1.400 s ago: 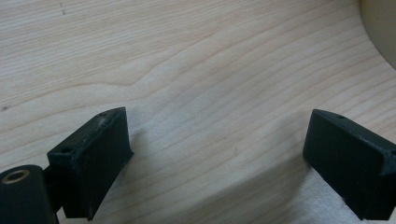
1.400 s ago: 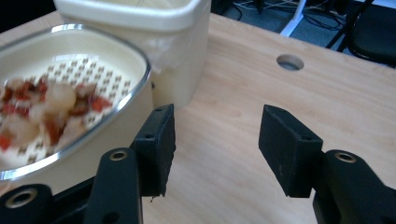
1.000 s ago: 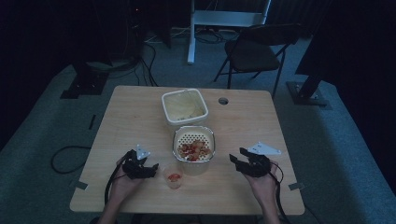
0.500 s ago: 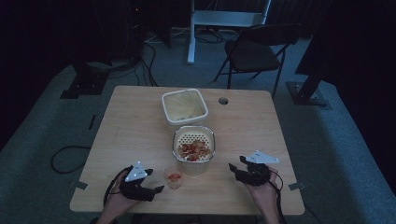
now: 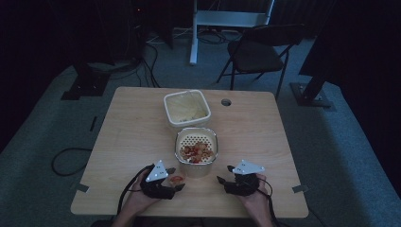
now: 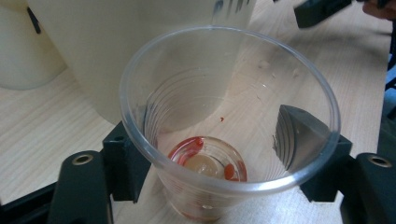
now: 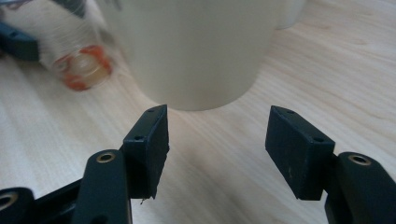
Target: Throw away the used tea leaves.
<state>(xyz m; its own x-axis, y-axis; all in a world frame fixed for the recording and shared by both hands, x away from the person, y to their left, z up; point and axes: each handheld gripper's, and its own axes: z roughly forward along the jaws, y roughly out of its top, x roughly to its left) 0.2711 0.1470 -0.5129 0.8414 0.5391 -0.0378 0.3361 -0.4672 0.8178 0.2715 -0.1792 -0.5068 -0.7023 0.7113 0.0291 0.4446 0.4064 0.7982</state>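
Wooden table (image 5: pixel 132 127) — two cream tubs (image 5: pixel 186 108), a plastic cup (image 6: pixel 229 121).

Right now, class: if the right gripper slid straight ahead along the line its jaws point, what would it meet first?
Most likely the cream container holding the strainer: it stands directly ahead of the open right gripper, with bare table between. The exact gap is unclear.

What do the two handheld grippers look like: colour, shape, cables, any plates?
Both the left gripper and the right gripper are black, each topped by a grey three-cornered plate with small holes. Black cables trail from them. Their fingers are black blocks, fixed with brass-coloured screws. The forearms are bare.
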